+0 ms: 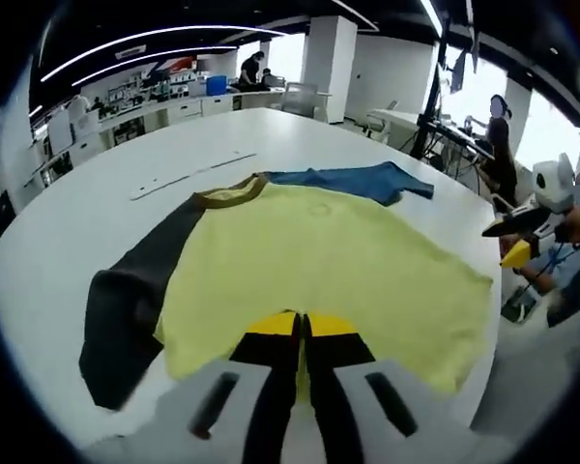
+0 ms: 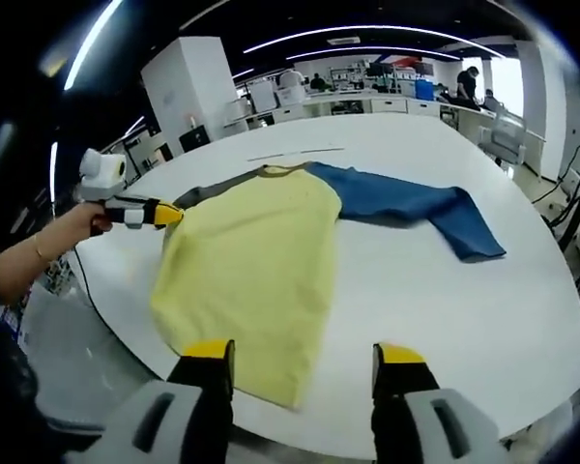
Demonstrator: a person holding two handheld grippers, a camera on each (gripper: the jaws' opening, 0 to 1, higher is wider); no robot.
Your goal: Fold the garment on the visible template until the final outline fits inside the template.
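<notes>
A long-sleeved garment (image 1: 319, 261) lies flat on the white table (image 1: 97, 203). It has a yellow body, a dark grey sleeve (image 1: 135, 300), a blue sleeve (image 1: 353, 181) and an olive collar (image 1: 234, 193). My left gripper (image 1: 301, 329) is shut at the near edge of the yellow body, with yellow cloth showing between its jaws. In the right gripper view the left gripper (image 2: 169, 215) touches the left edge of the garment (image 2: 256, 251), whose blue sleeve (image 2: 416, 208) stretches to the right. My right gripper (image 2: 304, 356) stands open over the near hem at the table's front edge. The right gripper (image 1: 510, 240) hovers off the table's right side.
A thin line mark (image 1: 193, 174) runs across the table beyond the collar. The table's rounded edge (image 2: 522, 387) is close to my right gripper. A person's hand (image 2: 63, 232) holds the left gripper. Desks and people (image 1: 498, 135) stand around the room.
</notes>
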